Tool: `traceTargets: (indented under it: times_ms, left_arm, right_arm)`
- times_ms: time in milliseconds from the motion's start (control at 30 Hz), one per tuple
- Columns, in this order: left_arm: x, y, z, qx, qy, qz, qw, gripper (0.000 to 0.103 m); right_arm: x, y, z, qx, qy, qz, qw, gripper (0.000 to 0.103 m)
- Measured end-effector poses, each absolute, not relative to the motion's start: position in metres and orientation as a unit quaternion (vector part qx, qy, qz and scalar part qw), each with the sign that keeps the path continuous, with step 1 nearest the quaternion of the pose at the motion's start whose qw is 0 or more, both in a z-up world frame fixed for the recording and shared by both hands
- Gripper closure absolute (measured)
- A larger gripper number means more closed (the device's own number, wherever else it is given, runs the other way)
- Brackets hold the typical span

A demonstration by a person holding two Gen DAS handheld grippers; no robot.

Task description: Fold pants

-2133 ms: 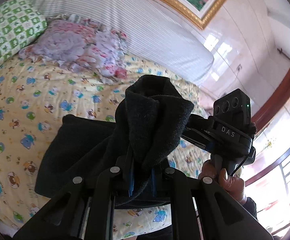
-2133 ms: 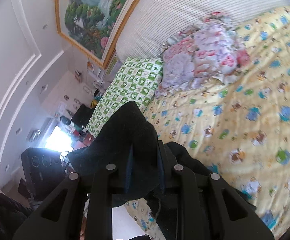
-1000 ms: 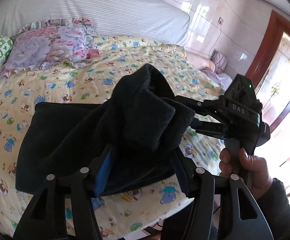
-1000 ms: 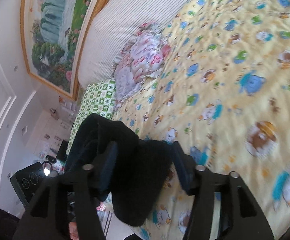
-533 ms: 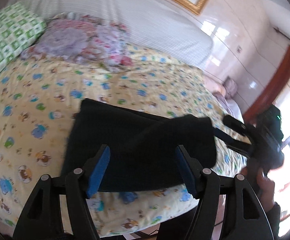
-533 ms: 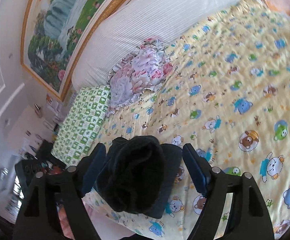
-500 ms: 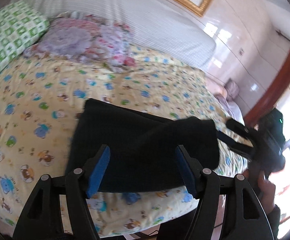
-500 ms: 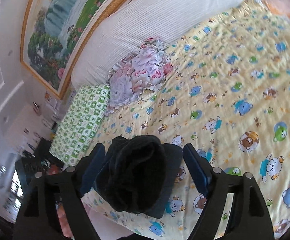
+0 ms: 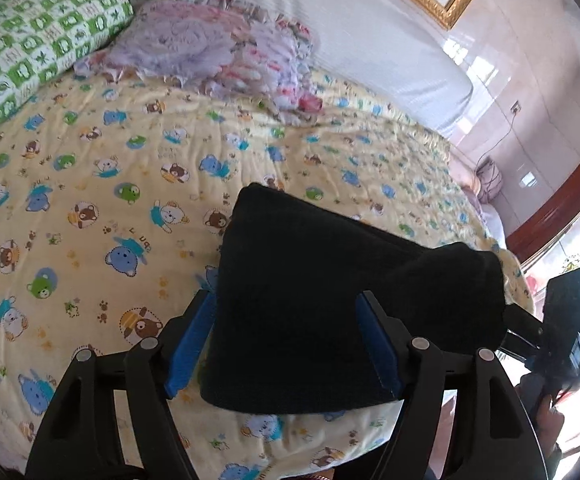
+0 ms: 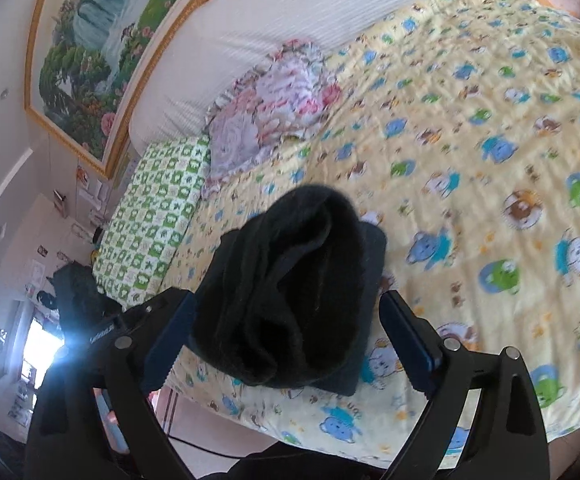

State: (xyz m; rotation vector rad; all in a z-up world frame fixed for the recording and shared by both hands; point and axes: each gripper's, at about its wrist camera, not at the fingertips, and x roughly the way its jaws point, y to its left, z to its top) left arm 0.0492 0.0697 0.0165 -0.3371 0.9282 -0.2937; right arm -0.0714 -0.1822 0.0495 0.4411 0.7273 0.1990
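Black pants (image 9: 329,300) lie folded between the opening left gripper's (image 9: 286,340) jaws.

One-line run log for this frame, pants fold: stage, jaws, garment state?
stage: release after fold | left gripper: jaws opening, clear of cloth | right gripper: jaws opening, clear | black pants: folded, on bedspread near edge

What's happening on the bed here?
A person with a gripper in each hand is folding dark pants on a yellow cartoon-print bedspread. The pants lie folded near the bed's edge. The left gripper and right gripper are both opening, the pads clear of the cloth, so the pants look released, though one end is still bunched up.
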Motion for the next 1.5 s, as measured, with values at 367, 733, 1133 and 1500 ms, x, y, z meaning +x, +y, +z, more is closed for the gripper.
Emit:
traceTargets:
  times_ms: [367,733,1133,1500]
  left_arm:
    - [0.066,0.081,-0.021,-0.191,0.481,-0.145,0.843,0.025]
    - [0.08,0.082,-0.044,-0.252,0.503,-0.183,0.806,0.039]
    - [0.07,0.078,-0.024,-0.254,0.471,-0.192,0.823,0.072]
    - [0.058,0.09,0.013,-0.245,0.424,-0.19,0.851,0.075]
  right_arm:
    - [-0.069,-0.187,0.023,0.209,0.384,0.081,0.896,0.01]
    - [-0.056,-0.183,0.007,0.21,0.394,0.114,0.888,0.031]
    - [-0.058,-0.183,0.011,0.209,0.382,0.146,0.888,0.049]
    - [-0.046,-0.177,0.027,0.211,0.361,0.168,0.893,0.053]
